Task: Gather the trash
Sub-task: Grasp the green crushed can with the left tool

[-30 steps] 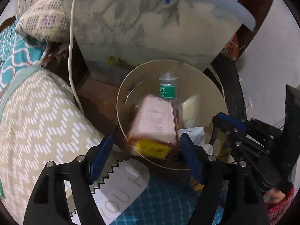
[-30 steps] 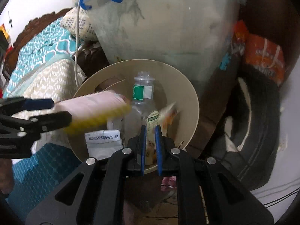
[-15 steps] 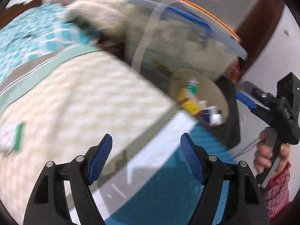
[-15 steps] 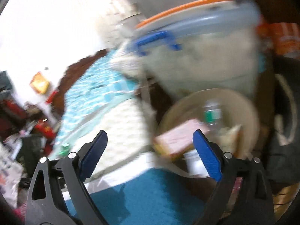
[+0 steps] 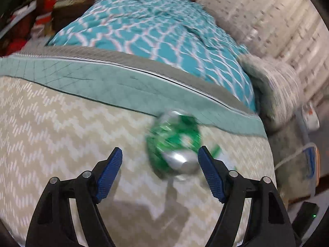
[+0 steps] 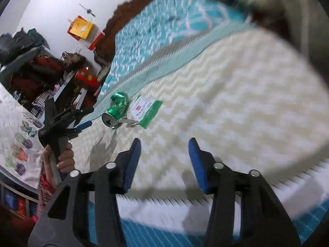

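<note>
Green and silver, a crushed drink can lies on its side on the cream chevron bedspread, low and right of centre in the left wrist view, blurred by motion. The left tool reaches toward it with its blue ribbed pads apart and closing; the can sits against the inner side of the right pad, whether touching I cannot tell, and it is not gripped. I judge the step in hand to be the approach to this can. Next the tool must centre on the dented, thin metal body, which will give and may slip.

In the right wrist view the can lies left of centre beside a flat white and green carton. The right tool hangs over bare quilt, jaws closing on nothing. That carton looks light and stiff-edged.
</note>
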Demonstrator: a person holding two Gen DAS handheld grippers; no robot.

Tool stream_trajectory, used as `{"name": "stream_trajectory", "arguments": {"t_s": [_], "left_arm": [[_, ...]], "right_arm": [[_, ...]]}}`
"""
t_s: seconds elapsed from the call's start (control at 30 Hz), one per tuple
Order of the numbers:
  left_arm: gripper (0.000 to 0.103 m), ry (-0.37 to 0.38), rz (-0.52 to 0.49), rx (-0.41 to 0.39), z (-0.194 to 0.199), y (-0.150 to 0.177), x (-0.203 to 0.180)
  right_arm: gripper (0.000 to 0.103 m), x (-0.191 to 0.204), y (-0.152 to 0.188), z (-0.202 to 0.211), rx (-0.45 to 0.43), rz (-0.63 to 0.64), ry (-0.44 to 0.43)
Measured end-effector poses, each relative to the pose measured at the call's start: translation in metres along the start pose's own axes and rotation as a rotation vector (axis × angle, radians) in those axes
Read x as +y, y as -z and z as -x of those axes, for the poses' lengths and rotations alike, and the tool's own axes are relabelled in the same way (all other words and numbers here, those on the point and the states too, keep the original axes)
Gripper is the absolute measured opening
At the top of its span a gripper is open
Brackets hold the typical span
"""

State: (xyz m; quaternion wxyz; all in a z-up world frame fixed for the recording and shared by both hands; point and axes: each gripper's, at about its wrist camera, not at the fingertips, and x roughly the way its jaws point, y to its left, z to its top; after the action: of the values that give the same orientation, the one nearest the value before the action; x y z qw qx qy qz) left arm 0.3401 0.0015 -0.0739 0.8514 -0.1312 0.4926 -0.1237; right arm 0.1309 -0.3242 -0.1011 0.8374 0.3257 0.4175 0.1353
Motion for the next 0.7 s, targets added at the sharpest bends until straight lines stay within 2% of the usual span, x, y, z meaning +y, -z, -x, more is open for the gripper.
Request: {"name": "stream_trajectory", "arguments": {"t_s": [0.07,0.13,0.17,0.2,0.27,0.33,0.4,0.5,0.53,0.57,0.6,0.67,0.7], "left_arm": [[0.066,-0.003,0.005,0.027,-0.012,-0.008,0.014],[0.064,0.020,0.010,0.074,-0.030,-0.011,0.024],[0.059,0.034,0.011,0.099,-0.038,-0.012,0.025],[0.058,0.055,0.010,0.124,-0.045,-0.012,0.026],[0.058,0.071,-0.020,0.112,-0.050,-0.013,0.021],[0.058,0.126,-0.036,0.133,-0.056,-0.011,0.014],[0.058,0.135,-0.051,0.131,-0.059,-0.008,0.008],[0.058,0.163,-0.049,0.137,-0.061,-0.001,0.000],[0.052,0.181,-0.043,0.144,-0.061,0.001,-0.003],[0.045,0.203,-0.037,0.156,-0.063,0.003,-0.007],[0.026,0.208,-0.035,0.171,-0.065,0.007,-0.011],[0.023,0.230,-0.025,0.192,-0.065,0.016,-0.015],[0.021,0.239,-0.030,0.192,-0.062,0.021,-0.020]], "right_arm": [[0.046,0.007,-0.011,-0.035,0.048,-0.040,-0.016],[0.046,0.015,-0.022,-0.062,0.071,-0.043,0.005],[0.046,0.022,-0.032,-0.077,0.069,-0.015,0.042],[0.048,0.027,-0.040,-0.087,0.063,0.014,0.069],[0.048,0.037,-0.060,-0.110,0.060,0.062,0.102],[0.051,0.041,-0.075,-0.127,0.079,0.062,0.082],[0.058,0.046,-0.085,-0.140,0.089,0.053,0.044],[0.058,0.064,-0.079,-0.155,0.106,0.100,0.023],[0.058,0.071,-0.075,-0.158,0.113,0.124,0.017],[0.057,0.081,-0.065,-0.157,0.119,0.169,0.018],[0.047,0.090,-0.055,-0.154,0.121,0.218,0.035],[0.024,0.098,-0.035,-0.148,0.147,0.275,0.067],[0.022,0.097,-0.028,-0.142,0.147,0.277,0.071]]}}
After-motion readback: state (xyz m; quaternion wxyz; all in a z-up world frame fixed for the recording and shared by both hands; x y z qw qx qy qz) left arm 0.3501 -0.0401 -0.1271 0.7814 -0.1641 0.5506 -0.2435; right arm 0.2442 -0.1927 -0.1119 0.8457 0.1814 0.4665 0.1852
